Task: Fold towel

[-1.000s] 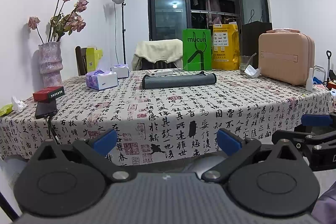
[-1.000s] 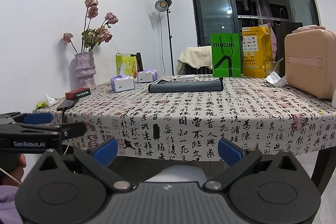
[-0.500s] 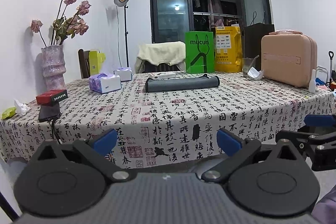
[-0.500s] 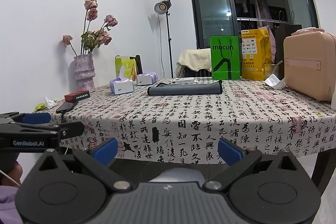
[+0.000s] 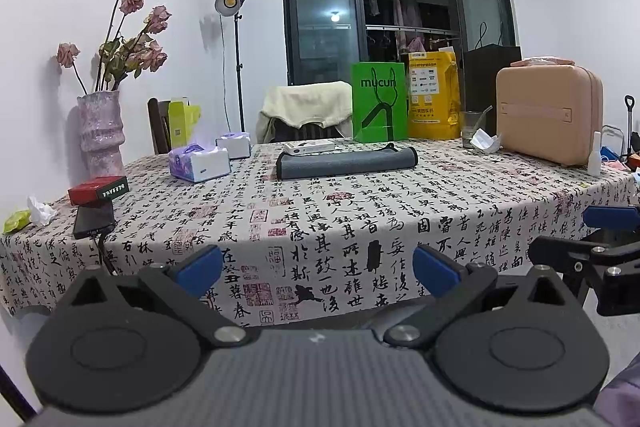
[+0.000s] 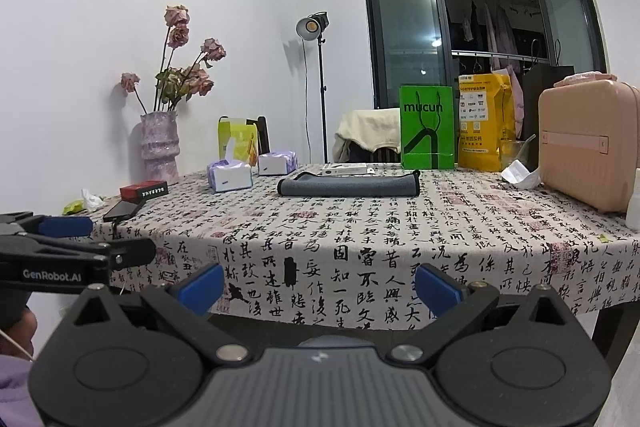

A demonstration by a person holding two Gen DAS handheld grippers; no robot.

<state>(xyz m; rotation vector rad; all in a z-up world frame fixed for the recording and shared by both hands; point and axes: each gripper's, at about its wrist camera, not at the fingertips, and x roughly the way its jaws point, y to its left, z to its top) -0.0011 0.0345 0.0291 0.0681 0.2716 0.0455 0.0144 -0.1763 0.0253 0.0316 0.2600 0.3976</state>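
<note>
A dark grey towel (image 5: 347, 164) lies folded in a long flat strip near the far middle of the table; it also shows in the right wrist view (image 6: 349, 184). My left gripper (image 5: 318, 269) is open and empty, held in front of the table's near edge, well short of the towel. My right gripper (image 6: 318, 285) is open and empty, also in front of the near edge. The right gripper shows at the right of the left wrist view (image 5: 592, 251); the left gripper shows at the left of the right wrist view (image 6: 72, 251).
The table has a calligraphy-print cloth (image 5: 360, 219). On it stand a vase of dried roses (image 5: 100, 135), tissue boxes (image 5: 199, 166), a red box (image 5: 98, 189), a phone (image 5: 94, 221), a green bag (image 5: 379, 101), a yellow bag (image 5: 433, 101) and a pink case (image 5: 550, 115).
Both grippers have sunk slightly and drawn a little nearer the table edge; the table top looks flatter. Both stay open and empty. The towel has not moved.
</note>
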